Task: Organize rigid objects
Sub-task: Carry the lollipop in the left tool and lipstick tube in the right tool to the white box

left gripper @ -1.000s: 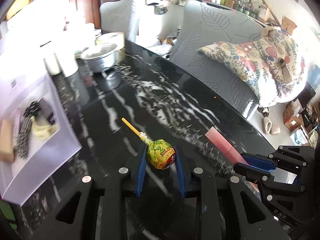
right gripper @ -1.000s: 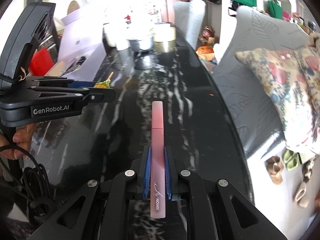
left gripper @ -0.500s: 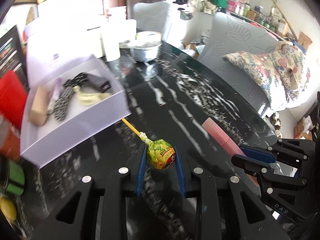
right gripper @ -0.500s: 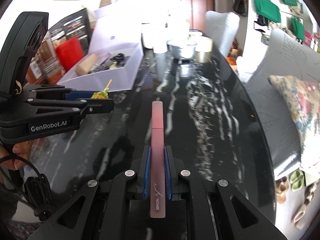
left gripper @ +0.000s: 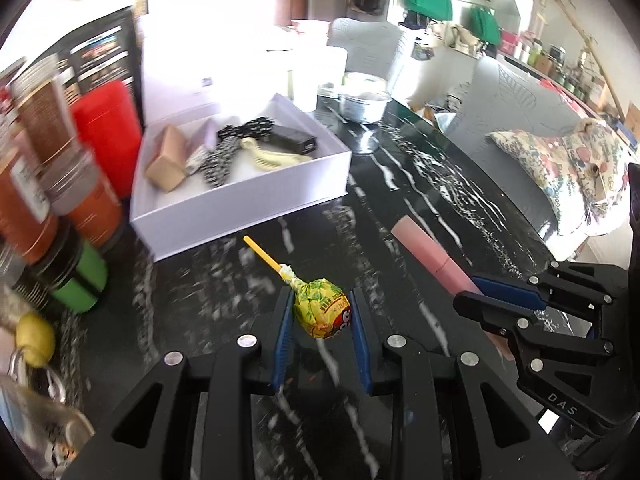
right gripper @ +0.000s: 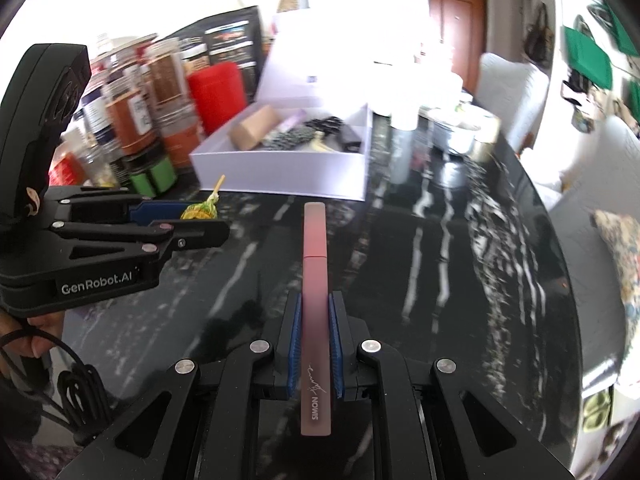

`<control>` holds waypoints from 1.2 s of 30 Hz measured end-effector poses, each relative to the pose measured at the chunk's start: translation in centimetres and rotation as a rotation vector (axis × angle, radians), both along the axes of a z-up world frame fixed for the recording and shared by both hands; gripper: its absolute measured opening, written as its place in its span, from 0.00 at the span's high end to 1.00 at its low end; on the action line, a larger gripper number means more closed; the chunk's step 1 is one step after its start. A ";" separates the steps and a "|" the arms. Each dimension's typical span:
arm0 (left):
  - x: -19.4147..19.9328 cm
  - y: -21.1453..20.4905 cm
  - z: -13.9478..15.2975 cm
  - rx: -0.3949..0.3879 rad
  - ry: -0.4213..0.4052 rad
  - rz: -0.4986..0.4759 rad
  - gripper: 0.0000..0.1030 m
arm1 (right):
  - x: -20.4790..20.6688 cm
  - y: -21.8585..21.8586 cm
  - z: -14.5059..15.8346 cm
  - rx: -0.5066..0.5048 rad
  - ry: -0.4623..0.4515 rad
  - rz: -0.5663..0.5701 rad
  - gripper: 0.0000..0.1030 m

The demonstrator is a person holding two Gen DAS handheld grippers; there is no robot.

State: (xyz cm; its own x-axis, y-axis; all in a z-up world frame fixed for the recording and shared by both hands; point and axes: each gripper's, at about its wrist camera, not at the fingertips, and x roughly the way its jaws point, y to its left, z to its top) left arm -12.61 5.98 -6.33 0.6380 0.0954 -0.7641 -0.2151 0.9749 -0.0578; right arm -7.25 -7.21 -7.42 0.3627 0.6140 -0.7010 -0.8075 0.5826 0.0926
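Observation:
My left gripper (left gripper: 322, 312) is shut on a yellow-wrapped lollipop (left gripper: 320, 312) with its yellow stick pointing forward, above the black marble table (left gripper: 420, 184). My right gripper (right gripper: 314, 320) is shut on a long pink tube (right gripper: 315, 280) pointing forward. An open white box (left gripper: 240, 208) holding several small items stands ahead and left of both grippers; it also shows in the right wrist view (right gripper: 280, 172). The left gripper and lollipop (right gripper: 200, 210) show at left in the right wrist view; the right gripper and tube (left gripper: 432, 256) show at right in the left wrist view.
Jars and a red container (left gripper: 108, 120) crowd the table's left edge beside the box. A metal bowl (left gripper: 364, 104) and white cups (left gripper: 304, 92) stand behind the box. A grey sofa with a floral cushion (left gripper: 560, 160) lies beyond the table's right edge.
Both grippers have swung left toward the white box, which now sits nearer and more central in both views. Each keeps its hold on its object.

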 end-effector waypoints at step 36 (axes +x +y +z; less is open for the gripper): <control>0.0 6.3 5.0 0.021 -0.074 0.090 0.74 | 0.6 7.6 5.1 0.049 -0.053 0.121 0.87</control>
State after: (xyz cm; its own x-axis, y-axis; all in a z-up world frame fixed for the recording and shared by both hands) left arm -12.61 12.25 -1.31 0.6806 0.1703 -0.7126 -0.2979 0.9529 -0.0569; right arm -6.62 0.40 -2.29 0.3194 0.6885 -0.6511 -0.8762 0.4763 0.0738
